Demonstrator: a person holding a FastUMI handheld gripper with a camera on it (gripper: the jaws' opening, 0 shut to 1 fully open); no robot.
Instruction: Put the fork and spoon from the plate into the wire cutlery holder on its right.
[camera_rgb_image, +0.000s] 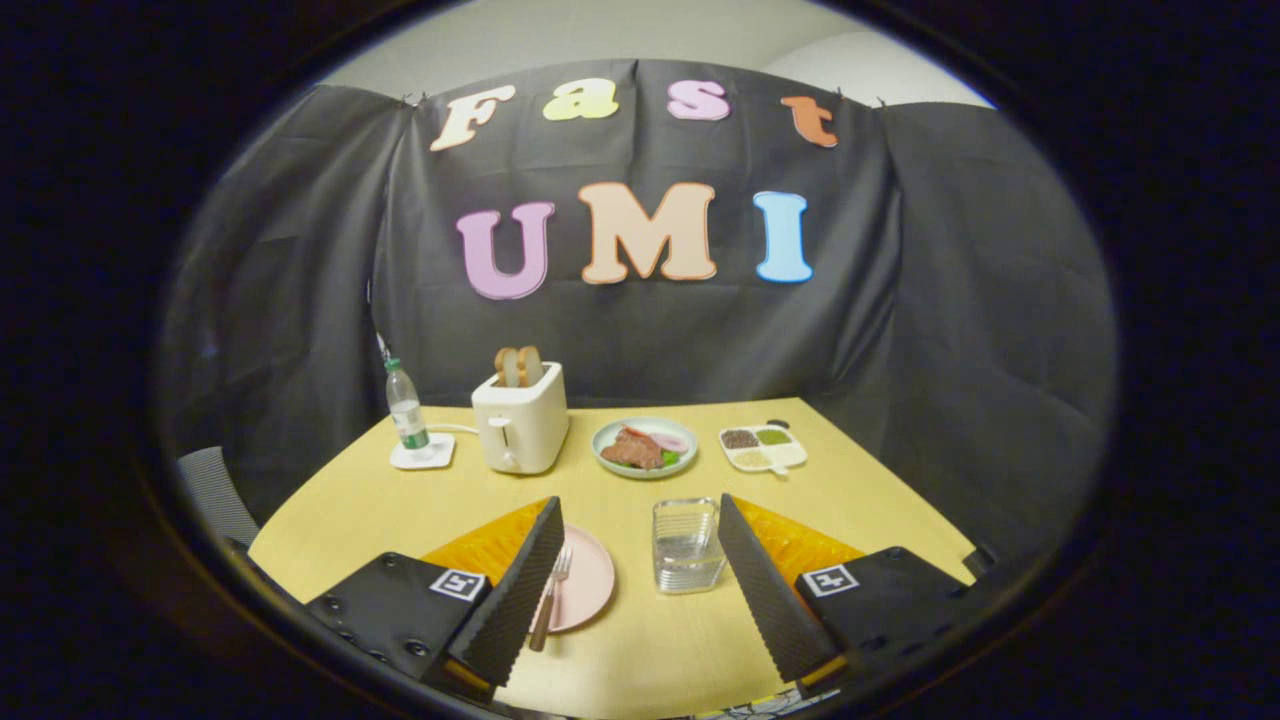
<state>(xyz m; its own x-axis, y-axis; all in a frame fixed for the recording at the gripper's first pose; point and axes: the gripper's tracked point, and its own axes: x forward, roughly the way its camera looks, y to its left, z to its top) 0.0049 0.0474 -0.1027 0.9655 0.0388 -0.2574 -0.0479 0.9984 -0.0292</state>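
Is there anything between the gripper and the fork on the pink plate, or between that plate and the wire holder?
Nothing visible does. The open gripper hovers above the yellow table; the wooden-handled fork lies on the round pink plate, beside the left finger. Bare tabletop separates the plate from the wire cutlery holder on its right.

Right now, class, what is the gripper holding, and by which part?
Nothing: the gripper is open, with the fork on the pink plate and the holder between its fingers, untouched.

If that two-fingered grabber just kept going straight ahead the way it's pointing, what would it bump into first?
Probably bare table. The open gripper tilts down between the pink plate with the fork, by its left finger, and the wire cutlery holder, by its right. Further along lies the food plate, though depth is hard to judge.
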